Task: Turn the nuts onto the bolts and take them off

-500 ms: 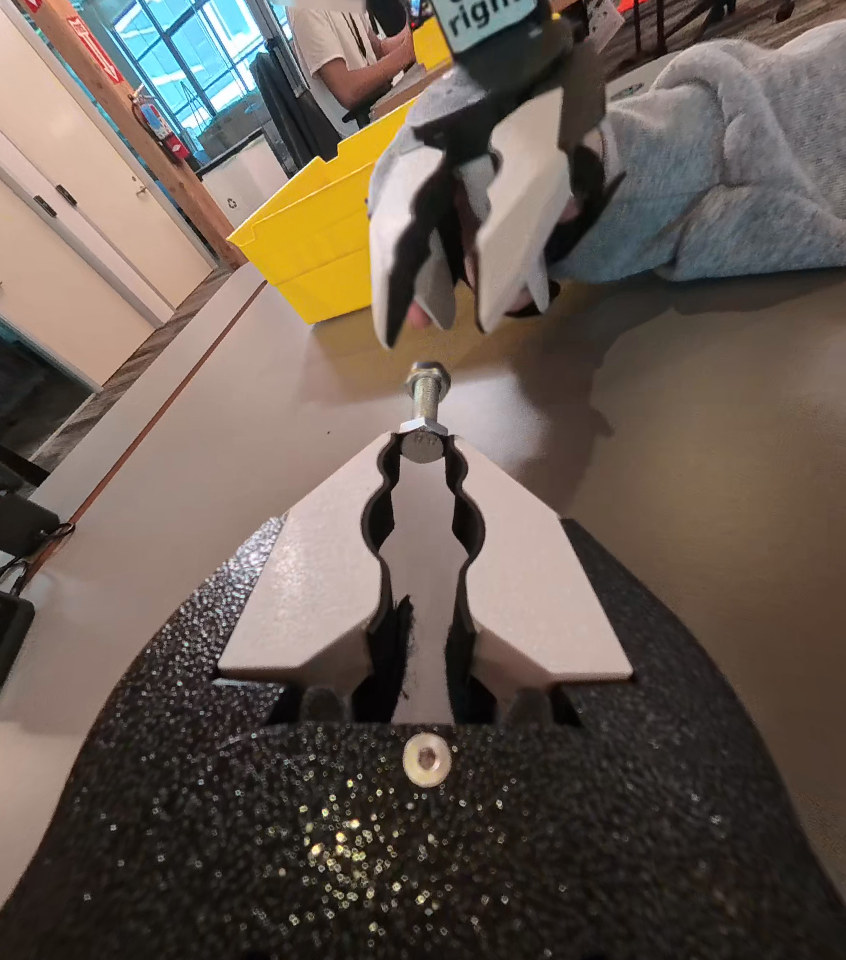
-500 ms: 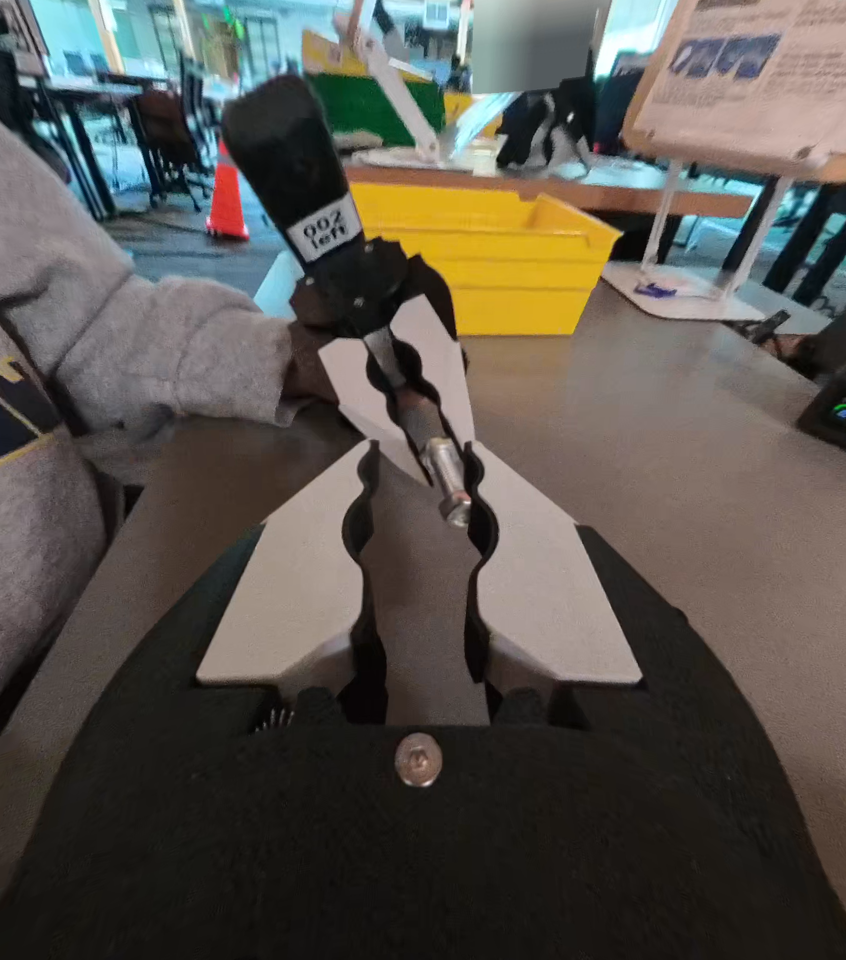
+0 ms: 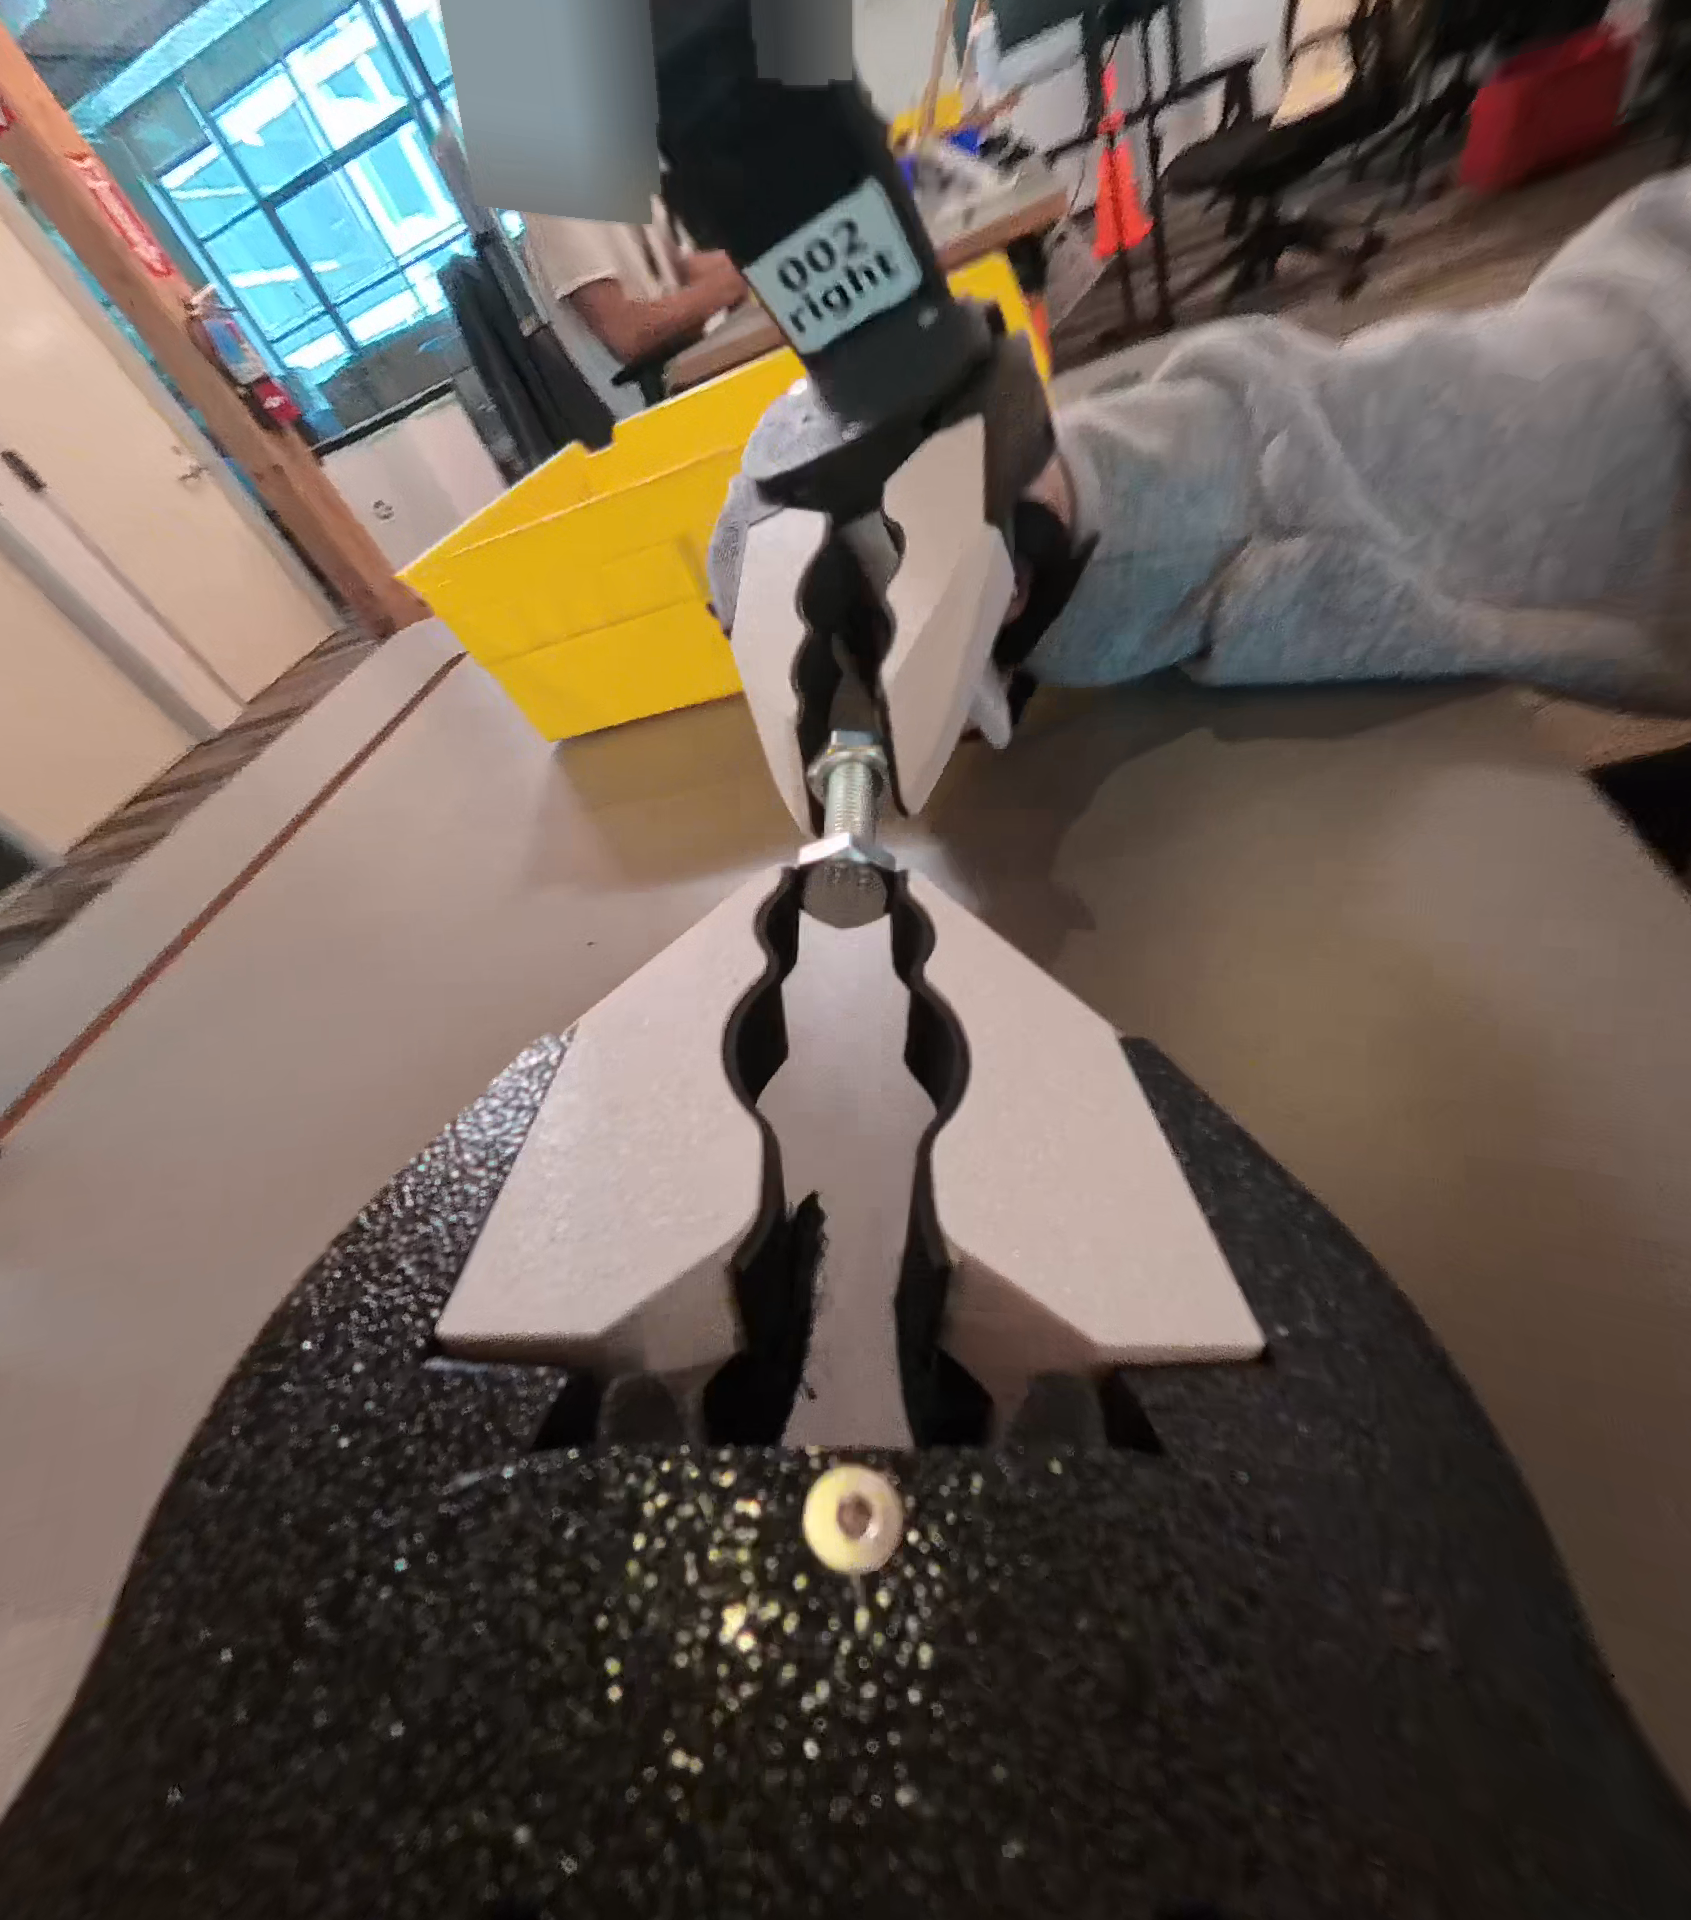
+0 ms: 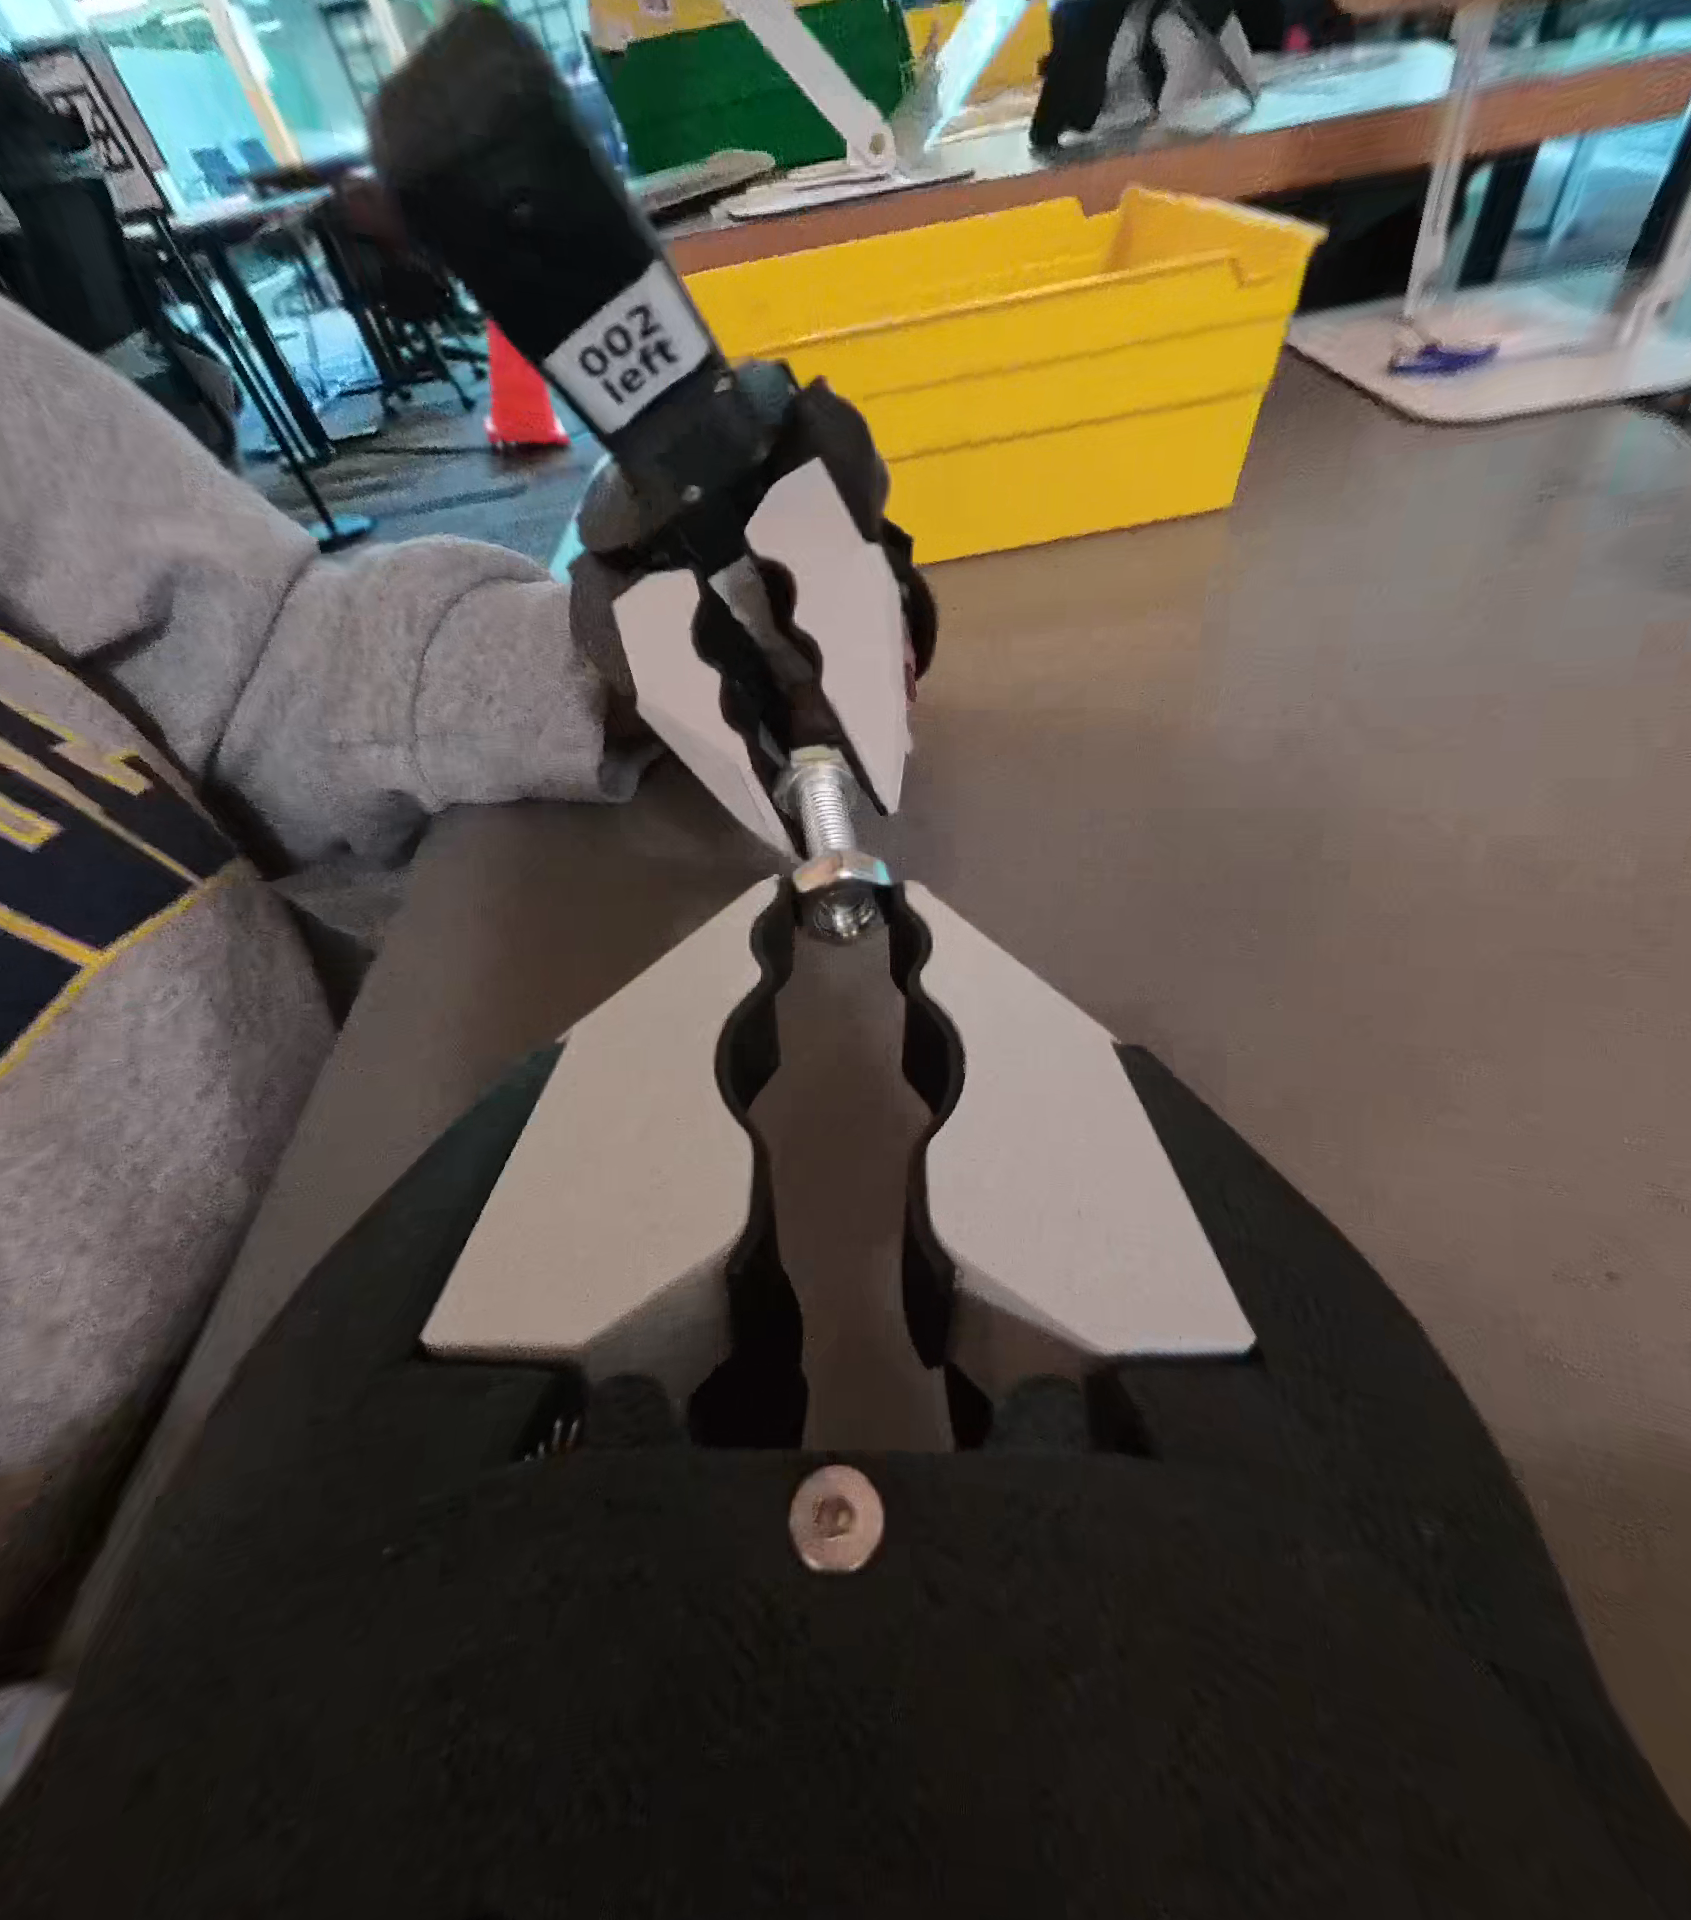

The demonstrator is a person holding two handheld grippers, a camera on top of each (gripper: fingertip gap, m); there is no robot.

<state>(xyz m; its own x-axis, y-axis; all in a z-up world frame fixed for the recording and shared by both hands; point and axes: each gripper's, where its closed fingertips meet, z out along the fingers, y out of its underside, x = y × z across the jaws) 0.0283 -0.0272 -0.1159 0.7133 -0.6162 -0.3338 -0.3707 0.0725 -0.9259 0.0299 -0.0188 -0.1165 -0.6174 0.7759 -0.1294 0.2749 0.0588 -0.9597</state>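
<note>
A silver bolt (image 3: 843,821) is held in the air between both grippers, above the brown table (image 3: 1340,1039). My left gripper (image 3: 846,883) is shut on the bolt's hex head. A silver nut (image 3: 846,771) sits near the far end of the thread. My right gripper (image 3: 846,800) comes from above and closes on that nut. In the right wrist view my right gripper (image 4: 836,896) pinches the nut (image 4: 836,881) at its fingertips. The thread (image 4: 825,821) runs up into the left gripper (image 4: 830,805).
A yellow bin (image 3: 612,623) stands at the back of the table and also shows in the right wrist view (image 4: 1028,416). A grey-sleeved arm (image 3: 1392,540) lies along the table's right side. The table's left edge (image 3: 197,914) runs beside the floor.
My right gripper was open and off the bolt. It has come down to the bolt's end and shut on the nut. My left gripper still holds the bolt head.
</note>
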